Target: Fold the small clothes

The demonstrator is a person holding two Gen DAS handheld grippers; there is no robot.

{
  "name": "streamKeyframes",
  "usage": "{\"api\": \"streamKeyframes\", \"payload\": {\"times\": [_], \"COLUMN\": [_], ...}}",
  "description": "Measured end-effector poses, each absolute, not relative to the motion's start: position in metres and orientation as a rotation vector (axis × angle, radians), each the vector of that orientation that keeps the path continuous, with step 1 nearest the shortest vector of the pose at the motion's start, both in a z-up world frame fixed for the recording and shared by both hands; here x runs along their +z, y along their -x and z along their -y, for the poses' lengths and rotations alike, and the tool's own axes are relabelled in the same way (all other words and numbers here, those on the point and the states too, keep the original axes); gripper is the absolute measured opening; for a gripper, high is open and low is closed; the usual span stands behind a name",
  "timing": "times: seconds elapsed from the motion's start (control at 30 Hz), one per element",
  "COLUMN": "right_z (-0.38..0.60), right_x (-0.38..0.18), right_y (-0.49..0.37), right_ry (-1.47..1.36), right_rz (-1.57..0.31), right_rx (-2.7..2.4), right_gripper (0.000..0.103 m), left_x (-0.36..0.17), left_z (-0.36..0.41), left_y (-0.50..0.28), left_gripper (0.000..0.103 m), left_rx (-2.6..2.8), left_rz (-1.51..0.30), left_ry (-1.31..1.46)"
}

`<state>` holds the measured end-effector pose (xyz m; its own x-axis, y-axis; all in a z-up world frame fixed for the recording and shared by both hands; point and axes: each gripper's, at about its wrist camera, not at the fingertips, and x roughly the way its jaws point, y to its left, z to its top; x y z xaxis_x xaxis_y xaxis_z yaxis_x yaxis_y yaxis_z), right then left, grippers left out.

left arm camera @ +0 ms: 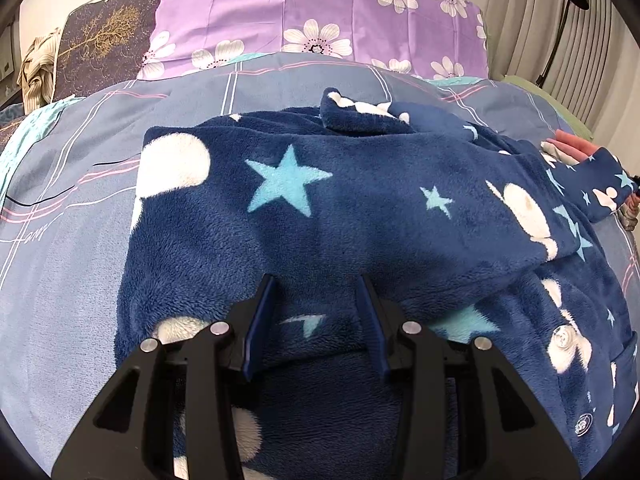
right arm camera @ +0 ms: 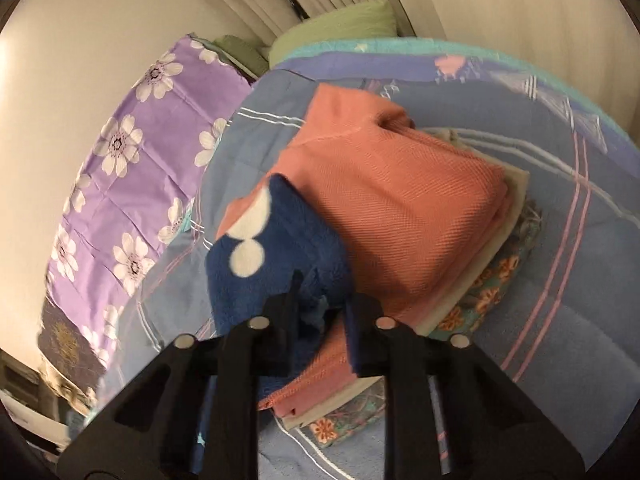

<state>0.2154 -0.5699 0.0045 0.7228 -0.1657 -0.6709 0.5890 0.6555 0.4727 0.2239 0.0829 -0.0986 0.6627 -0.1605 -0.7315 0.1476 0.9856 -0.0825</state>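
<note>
A navy fleece garment (left arm camera: 320, 208) with light blue stars and white blobs lies spread on the bed, one side folded over itself. My left gripper (left arm camera: 316, 300) is open just above its near part, with fleece between and under the fingers. One sleeve (left arm camera: 604, 184) stretches off to the right. My right gripper (right arm camera: 320, 300) is shut on the end of that navy sleeve (right arm camera: 276, 248) and holds it up in front of a stack of folded clothes.
The stack has a salmon-pink knit (right arm camera: 392, 208) on top, cream pieces and a floral fabric (right arm camera: 488, 292) below. The bed has a blue-grey plaid quilt (left arm camera: 68, 264). A purple flowered pillow (left arm camera: 320, 12) lies at the head; curtains (left arm camera: 532, 20) and a lamp stand at right.
</note>
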Motion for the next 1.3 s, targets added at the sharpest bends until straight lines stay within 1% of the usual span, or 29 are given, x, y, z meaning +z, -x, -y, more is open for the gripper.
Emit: {"api": "streamKeyframes", "payload": {"times": [0.07,0.17,0.23,0.3,0.4,0.5,0.57,0.67,0.73,0.8,0.87,0.9,0.97,1.03,1.17,1.2,1.23,1.27,1.3], "right_z": [0.544,0.476,0.413,0.339,0.24,0.161,0.127,0.119,0.123,0.131,0.134,0.136,0.138,0.134,0.13,0.132,0.133,0.134,0.135], "right_x": [0.026,0.059,0.075,0.078,0.06,0.019,-0.013,-0.038,-0.047,-0.05,-0.053,-0.053,-0.055,-0.057,-0.058,-0.059,-0.061,-0.062,-0.063], "right_y": [-0.217,-0.224,-0.233,-0.241,-0.25,-0.258,-0.26,-0.262,-0.257,-0.255,-0.255,-0.255,-0.247,-0.242,-0.232,-0.232,-0.231,-0.231,-0.231], "right_ry": [-0.662,-0.574,-0.524,-0.452,-0.365,-0.294,-0.247,-0.26,-0.274,-0.286,-0.292,-0.295,-0.287,-0.258,-0.199,-0.201,-0.206,-0.212,-0.215], "right_rz": [-0.578,-0.524,-0.514,-0.539,-0.617,-0.75,-0.832,-0.898,-0.903,-0.893,-0.886,-0.881,-0.869,-0.853,-0.816,-0.813,-0.81,-0.808,-0.807], "right_rx": [-0.435,-0.241,-0.054,0.136,0.371,0.527,0.542,0.547,0.543,0.547,0.549,0.549,0.549,0.547,0.551,0.556,0.561,0.569,0.574], "right_gripper": [0.017,0.016,0.016,0.016,0.016,0.016,0.016,0.016,0.016,0.016,0.016,0.016,0.016,0.016,0.016,0.016,0.016,0.016,0.018], "left_x": [-0.099,-0.098,-0.098,-0.098,-0.097,-0.097,-0.097,-0.093,-0.087,-0.072,-0.059,-0.054,-0.048,-0.049,-0.067,-0.072,-0.076,-0.08,-0.082], "left_z": [-0.083,-0.083,-0.084,-0.084,-0.086,-0.087,-0.089,-0.096,-0.098,-0.096,-0.085,-0.075,-0.052,-0.031,-0.012,-0.008,-0.004,0.001,0.006], "left_y": [-0.224,-0.224,-0.224,-0.224,-0.224,-0.224,-0.224,-0.223,-0.22,-0.214,-0.212,-0.212,-0.22,-0.236,-0.273,-0.281,-0.286,-0.292,-0.294], "left_gripper": [0.043,0.043,0.043,0.043,0.043,0.043,0.044,0.046,0.052,0.052,0.059,0.065,0.069,0.074,0.074,0.073,0.057,0.043,0.02], "left_rx": [-0.174,-0.173,-0.174,-0.175,-0.181,-0.187,-0.194,-0.223,-0.246,-0.326,-0.407,-0.439,-0.496,-0.532,-0.541,-0.542,-0.55,-0.566,-0.567], "left_rz": [-0.828,-0.827,-0.826,-0.826,-0.825,-0.823,-0.822,-0.809,-0.789,-0.758,-0.737,-0.737,-0.754,-0.799,-0.897,-0.921,-0.937,-0.95,-0.954], "left_ry": [0.016,0.014,0.016,0.018,0.028,0.039,0.05,0.089,0.121,0.207,0.256,0.254,0.229,0.221,0.273,0.303,0.326,0.337,0.322]}}
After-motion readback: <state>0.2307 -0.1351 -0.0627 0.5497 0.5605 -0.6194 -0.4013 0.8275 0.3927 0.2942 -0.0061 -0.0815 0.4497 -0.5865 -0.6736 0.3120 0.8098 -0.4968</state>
